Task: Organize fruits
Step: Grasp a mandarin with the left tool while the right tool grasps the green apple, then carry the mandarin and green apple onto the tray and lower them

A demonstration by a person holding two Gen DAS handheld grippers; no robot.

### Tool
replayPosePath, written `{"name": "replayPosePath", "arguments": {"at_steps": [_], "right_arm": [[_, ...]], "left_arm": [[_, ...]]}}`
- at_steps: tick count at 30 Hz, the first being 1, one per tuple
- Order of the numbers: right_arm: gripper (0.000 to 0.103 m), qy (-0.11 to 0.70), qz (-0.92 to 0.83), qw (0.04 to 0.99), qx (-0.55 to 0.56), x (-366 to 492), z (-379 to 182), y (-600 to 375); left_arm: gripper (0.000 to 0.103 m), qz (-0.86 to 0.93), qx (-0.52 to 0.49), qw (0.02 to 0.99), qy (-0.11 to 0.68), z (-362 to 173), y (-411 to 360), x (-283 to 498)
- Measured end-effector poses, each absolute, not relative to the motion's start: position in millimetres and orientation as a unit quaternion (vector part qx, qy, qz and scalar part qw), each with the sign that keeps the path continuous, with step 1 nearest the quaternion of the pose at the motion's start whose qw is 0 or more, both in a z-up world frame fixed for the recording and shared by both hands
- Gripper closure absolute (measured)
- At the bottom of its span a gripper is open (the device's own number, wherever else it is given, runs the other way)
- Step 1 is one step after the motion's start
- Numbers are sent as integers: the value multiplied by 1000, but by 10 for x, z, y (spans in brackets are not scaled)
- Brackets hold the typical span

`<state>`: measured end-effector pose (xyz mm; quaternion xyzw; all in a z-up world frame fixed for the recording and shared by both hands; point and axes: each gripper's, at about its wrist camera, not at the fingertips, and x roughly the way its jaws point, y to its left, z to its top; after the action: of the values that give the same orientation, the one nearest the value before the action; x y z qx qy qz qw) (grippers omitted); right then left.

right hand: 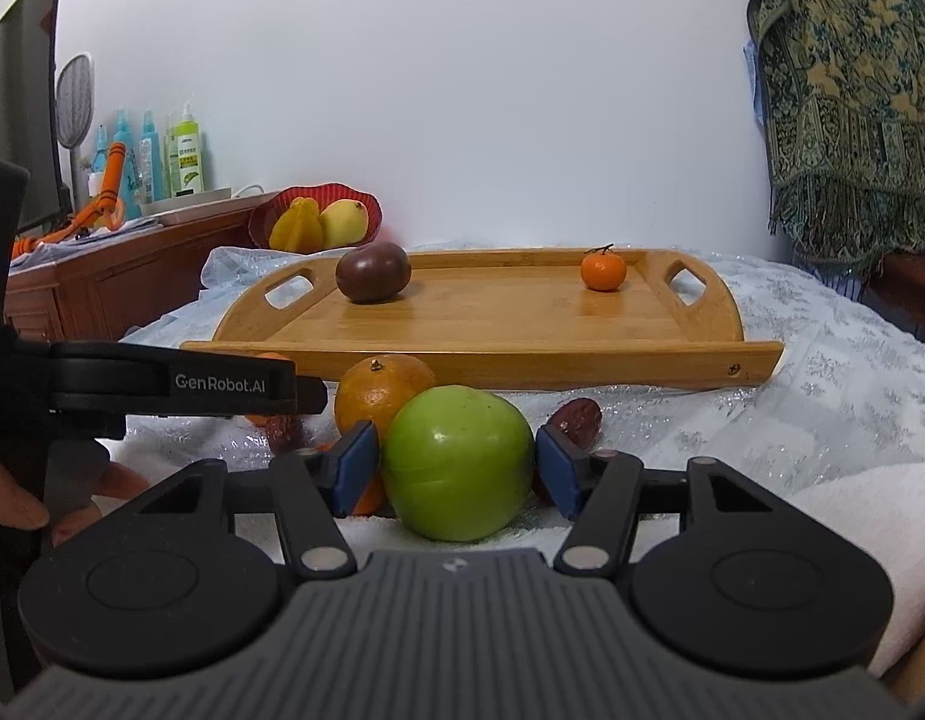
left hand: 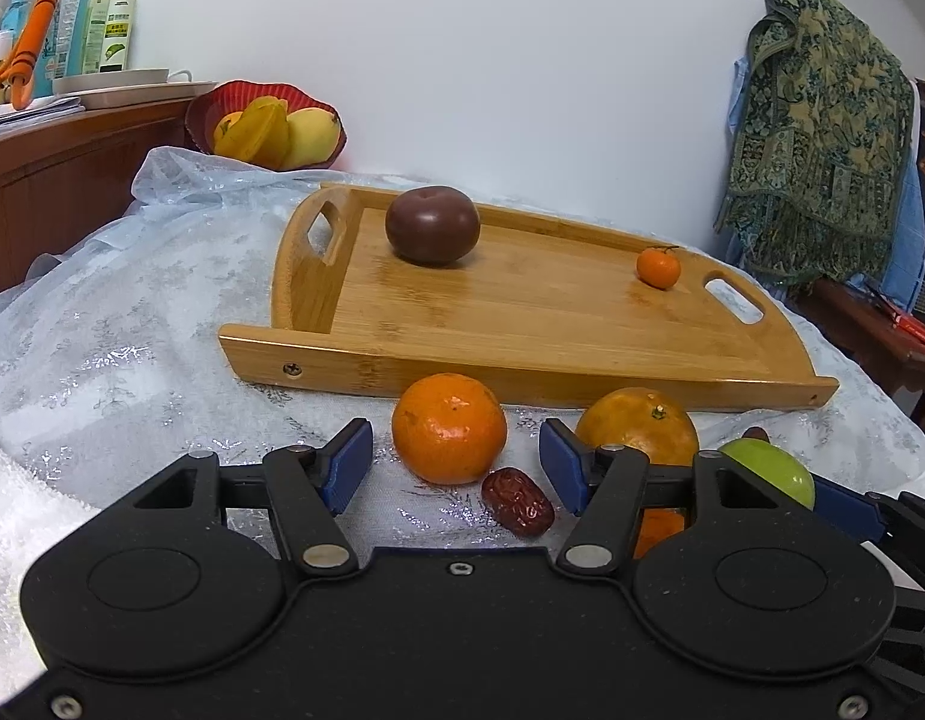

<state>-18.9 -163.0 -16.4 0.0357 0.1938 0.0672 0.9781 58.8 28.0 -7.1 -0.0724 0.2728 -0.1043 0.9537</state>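
A wooden tray (left hand: 552,324) (right hand: 492,330) holds a dark purple fruit (left hand: 432,226) (right hand: 373,280) and a tiny orange (left hand: 658,267) (right hand: 603,270). In front of the tray lie a tangerine (left hand: 449,427), a larger orange (left hand: 637,425) (right hand: 381,396), a red date (left hand: 518,501) and a green apple (left hand: 771,468) (right hand: 458,463). My left gripper (left hand: 456,468) is open, its jaws on either side of the tangerine and date. My right gripper (right hand: 456,468) is open around the green apple, its pads close to both sides. A second date (right hand: 576,420) lies behind the right finger.
A red bowl of yellow fruit (left hand: 270,126) (right hand: 318,219) stands behind the tray beside a wooden cabinet (left hand: 72,180) with spray bottles. A patterned cloth (left hand: 822,132) hangs at the right. A white glittery cloth (left hand: 132,330) covers the table. The left gripper's body (right hand: 162,384) shows at left.
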Motion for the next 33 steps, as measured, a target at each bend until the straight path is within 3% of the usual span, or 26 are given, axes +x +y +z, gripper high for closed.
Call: {"name": "replayPosePath", "arguments": {"at_steps": [14, 18, 33], "right_arm": [[36, 215, 89, 967, 105, -65, -176, -1744], [43, 219, 83, 965, 118, -49, -188, -1778], [44, 198, 70, 964, 161, -58, -95, -1955]], "left_arm": [[64, -100, -89, 953, 273, -84, 313, 623], [65, -98, -92, 953, 273, -80, 314, 625], [66, -85, -57, 966, 239, 85, 293, 523]]}}
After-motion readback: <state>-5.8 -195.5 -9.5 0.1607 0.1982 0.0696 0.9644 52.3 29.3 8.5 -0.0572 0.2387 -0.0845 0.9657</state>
